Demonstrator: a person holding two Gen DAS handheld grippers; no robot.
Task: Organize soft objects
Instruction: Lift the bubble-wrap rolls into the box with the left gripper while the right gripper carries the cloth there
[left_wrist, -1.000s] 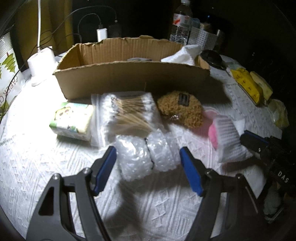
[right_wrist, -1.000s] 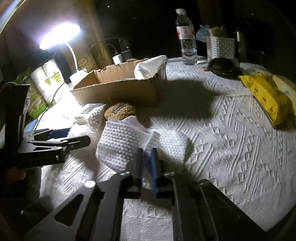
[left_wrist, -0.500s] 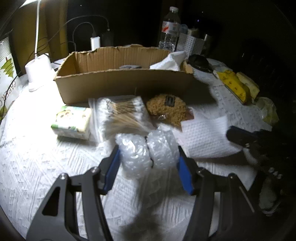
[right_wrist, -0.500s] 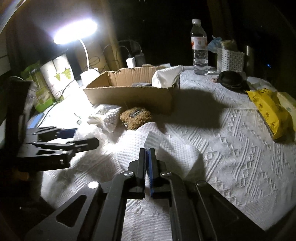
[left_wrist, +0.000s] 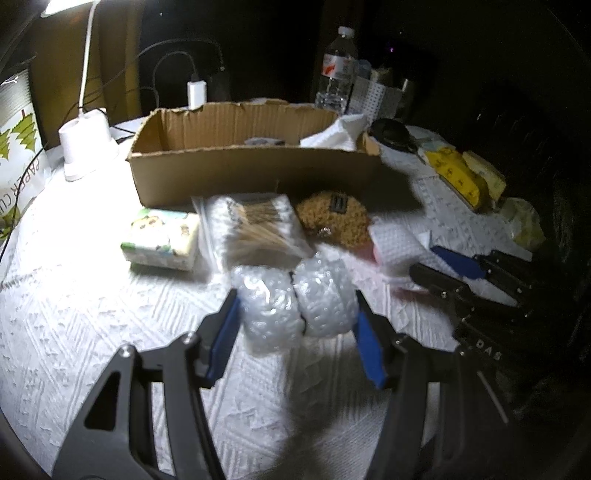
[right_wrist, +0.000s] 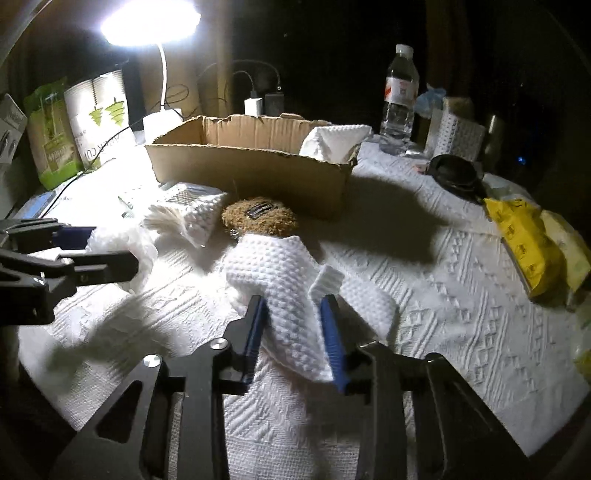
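My left gripper (left_wrist: 295, 328) is shut on a bubble wrap bundle (left_wrist: 293, 302), its blue pads pressed against both sides, above the table. My right gripper (right_wrist: 297, 328) has opened; a white textured cloth (right_wrist: 284, 284) lies between its blue pads. A brown fuzzy pouch (left_wrist: 332, 216) (right_wrist: 260, 218), a bag of cotton swabs (left_wrist: 251, 225) and a tissue pack (left_wrist: 160, 238) lie before the cardboard box (left_wrist: 255, 173) (right_wrist: 251, 166), which holds a white cloth (right_wrist: 332, 142). The right gripper shows at the right of the left wrist view (left_wrist: 443, 269).
A white lamp (right_wrist: 151, 22) stands left behind the box. A water bottle (right_wrist: 400, 96), a white basket (right_wrist: 458, 134), a black lid (right_wrist: 456, 175) and yellow packets (right_wrist: 528, 236) are at the right. Paper bags (right_wrist: 96, 122) stand at the left.
My right gripper has opened, from shut on the white cloth to pads apart around it. My left gripper has closed onto the bubble wrap bundle and drawn it nearer.
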